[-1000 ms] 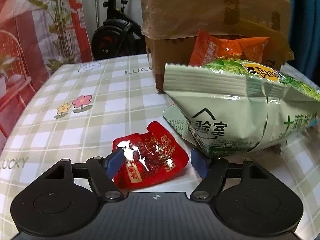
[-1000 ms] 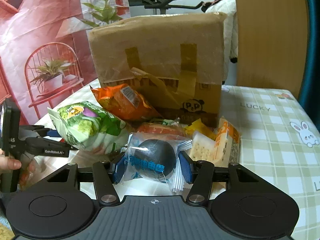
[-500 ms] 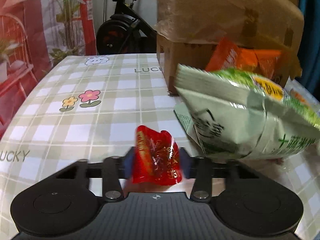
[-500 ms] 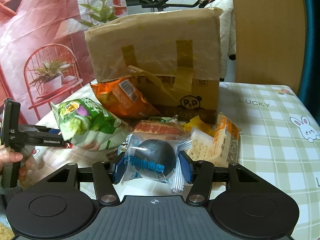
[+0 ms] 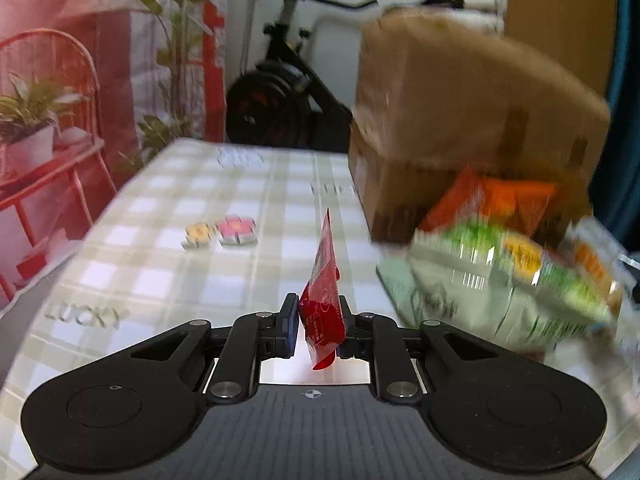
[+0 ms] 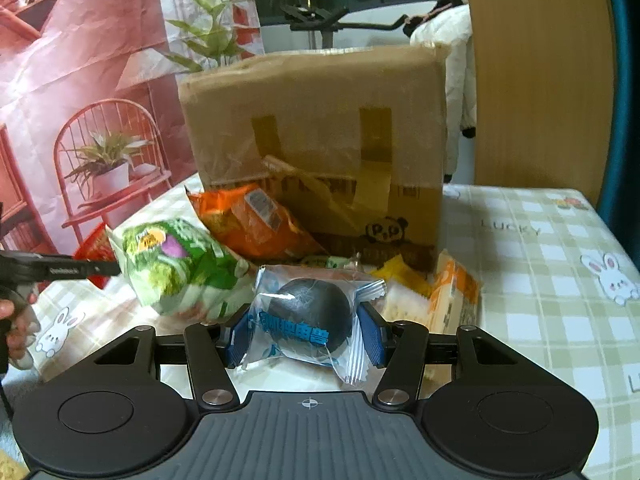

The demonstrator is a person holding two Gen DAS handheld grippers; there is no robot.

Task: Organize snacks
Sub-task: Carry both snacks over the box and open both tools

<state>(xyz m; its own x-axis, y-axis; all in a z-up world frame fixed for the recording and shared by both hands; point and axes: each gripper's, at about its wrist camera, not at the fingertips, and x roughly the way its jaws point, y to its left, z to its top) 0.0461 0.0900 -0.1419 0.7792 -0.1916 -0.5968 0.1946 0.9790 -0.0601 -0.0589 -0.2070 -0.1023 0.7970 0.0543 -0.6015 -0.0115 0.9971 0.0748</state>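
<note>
The left tool [image 5: 318, 330] is clamping a small red packet [image 5: 323, 304] edge-on between its pads, jaws having just closed on it; squeezed flat, the packet is standing upright with its thin top corner pointing at the cardboard box [image 5: 460, 120]. It is hanging clear of the checked tabletop [image 5: 160, 264], which is probably why it is being pinched low and firmly: a slick foil sachet could slip out of a light hold. The tool is pointing downward at a moderate slant, aimed to the left of the box. The blur across the left wrist view suggests the hand is travelling.

The right tool [image 6: 302, 330] is clamped on a clear-wrapped dark round bun [image 6: 310, 316], its blue pads pressing the wrapper on either side. The bun is wide and soft, so the jaws are standing partly apart around it rather than crushing it. This tool is also tilting downward, facing the front of the box.

In front of the box, the rest of the snacks are lying in a heap: an orange bag [image 6: 248, 220] leaning against the box, a green bag [image 6: 176, 268] to the left of it, and a cracker pack [image 6: 448, 304] near the box's right corner. The person's hand [image 6: 16, 320] is gripping the left tool's handle, well to the left of the box. Both held snacks are apparently being lifted away for sorting; where they are headed cannot be told.
</note>
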